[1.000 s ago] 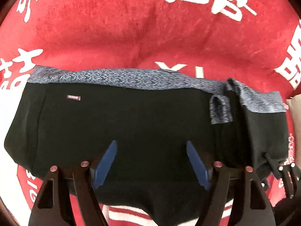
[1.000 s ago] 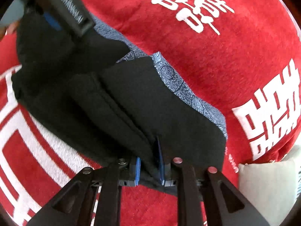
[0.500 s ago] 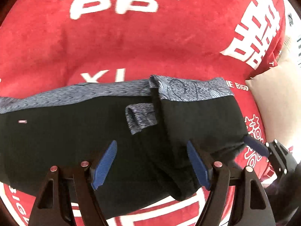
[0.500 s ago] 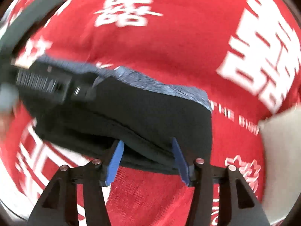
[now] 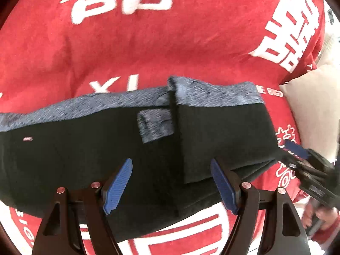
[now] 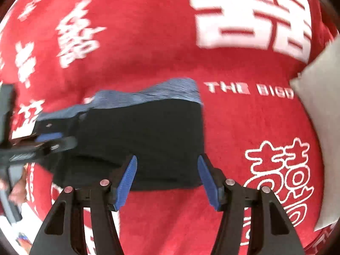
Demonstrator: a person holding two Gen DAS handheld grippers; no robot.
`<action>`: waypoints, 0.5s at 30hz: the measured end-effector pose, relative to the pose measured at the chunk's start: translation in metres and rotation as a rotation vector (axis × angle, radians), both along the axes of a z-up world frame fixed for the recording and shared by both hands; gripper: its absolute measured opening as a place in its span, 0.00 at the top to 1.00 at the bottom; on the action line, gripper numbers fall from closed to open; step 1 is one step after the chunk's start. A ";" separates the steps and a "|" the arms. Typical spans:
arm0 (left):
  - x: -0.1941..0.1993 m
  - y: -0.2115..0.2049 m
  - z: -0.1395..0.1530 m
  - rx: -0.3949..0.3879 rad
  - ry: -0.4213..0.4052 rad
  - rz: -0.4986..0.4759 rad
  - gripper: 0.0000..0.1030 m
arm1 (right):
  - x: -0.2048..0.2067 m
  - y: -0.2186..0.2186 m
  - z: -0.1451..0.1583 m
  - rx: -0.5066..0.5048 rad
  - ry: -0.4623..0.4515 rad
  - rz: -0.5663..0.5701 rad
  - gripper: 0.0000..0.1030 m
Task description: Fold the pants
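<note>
Black pants (image 5: 85, 148) with a blue-grey waistband lie folded in a wide bundle on a red blanket (image 5: 148, 42). A folded flap lies over the right part of the bundle. My left gripper (image 5: 171, 182) is open and empty above the near edge of the pants. My right gripper (image 6: 166, 180) is open and empty at the near right end of the pants (image 6: 148, 131). The right gripper also shows at the right edge of the left wrist view (image 5: 301, 161), beside the pants. The left gripper shows at the left of the right wrist view (image 6: 42, 142).
The red blanket carries large white characters and lettering. A beige pillow (image 5: 312, 110) lies to the right of the pants and also shows in the right wrist view (image 6: 318, 116). A person's hand (image 5: 318, 218) shows at the lower right.
My right gripper has let go of the folded flap, opened and drawn back to the right. The flap now rests on the bundle. My left gripper has stayed open and shifted right.
</note>
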State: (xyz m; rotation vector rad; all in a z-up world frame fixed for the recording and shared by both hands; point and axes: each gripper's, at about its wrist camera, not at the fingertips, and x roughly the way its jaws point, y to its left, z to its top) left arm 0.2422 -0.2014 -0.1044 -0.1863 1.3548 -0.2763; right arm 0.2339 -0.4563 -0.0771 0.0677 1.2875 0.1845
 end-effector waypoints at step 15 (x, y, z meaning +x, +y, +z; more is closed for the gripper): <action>0.015 -0.009 -0.012 -0.194 0.107 -0.025 0.86 | -0.021 -0.021 -0.012 0.063 0.046 -0.061 0.41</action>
